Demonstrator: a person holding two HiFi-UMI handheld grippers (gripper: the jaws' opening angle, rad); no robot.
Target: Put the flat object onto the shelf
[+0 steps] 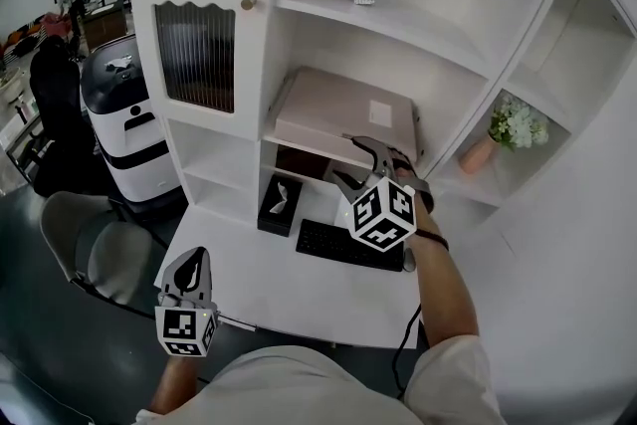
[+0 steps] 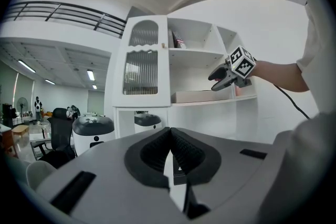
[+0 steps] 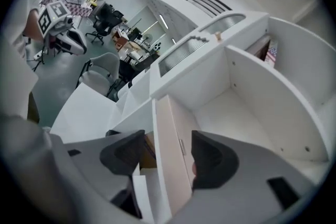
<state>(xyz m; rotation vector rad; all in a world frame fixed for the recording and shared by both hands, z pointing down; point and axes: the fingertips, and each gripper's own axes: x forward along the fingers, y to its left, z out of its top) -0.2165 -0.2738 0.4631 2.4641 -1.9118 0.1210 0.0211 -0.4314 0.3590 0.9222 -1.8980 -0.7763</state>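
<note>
The flat object lies on the shelf just ahead of the right gripper, whose half-open, empty jaws frame its near edge.

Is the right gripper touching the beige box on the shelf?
Cannot tell. In the right gripper view the box lies between the right gripper fingers: a gap shows at one, but the other overlaps it.

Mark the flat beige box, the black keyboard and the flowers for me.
flat beige box (image 1: 336, 112): head view, its top face.
black keyboard (image 1: 333, 242): head view, middle of the keys.
flowers (image 1: 518, 124): head view, the white blooms.
</note>
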